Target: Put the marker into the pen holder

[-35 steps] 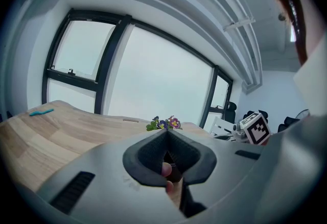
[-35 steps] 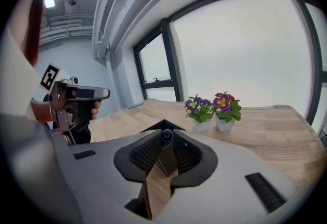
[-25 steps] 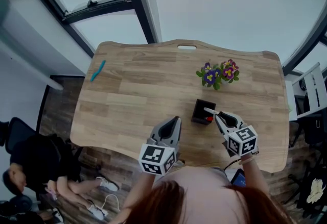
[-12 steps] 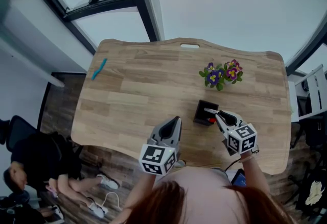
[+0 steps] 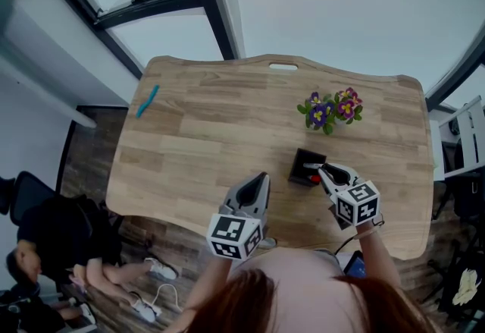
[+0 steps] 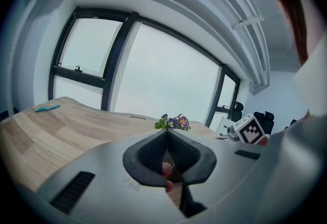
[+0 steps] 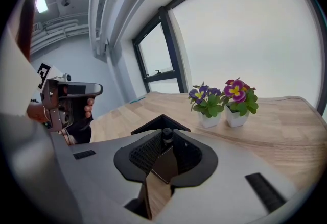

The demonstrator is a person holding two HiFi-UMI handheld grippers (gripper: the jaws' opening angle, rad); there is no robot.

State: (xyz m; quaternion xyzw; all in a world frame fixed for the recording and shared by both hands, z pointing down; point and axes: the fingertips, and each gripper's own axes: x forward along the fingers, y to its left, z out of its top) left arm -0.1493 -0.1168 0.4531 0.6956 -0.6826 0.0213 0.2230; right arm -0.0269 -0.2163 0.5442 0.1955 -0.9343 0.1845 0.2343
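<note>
Pointing leftward over pen holder (image 5: 299, 174), marker (image 5: 309, 165) in right hand-held gripper (image 5: 322, 169)

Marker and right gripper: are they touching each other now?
Touching. The right gripper view shows the dark end of the marker pinched between the jaws of the right gripper, above the pen holder.

The table (image 5: 204, 134) is matt, light-grained wood; the pen holder (image 5: 299, 164) looks matt black.
</note>
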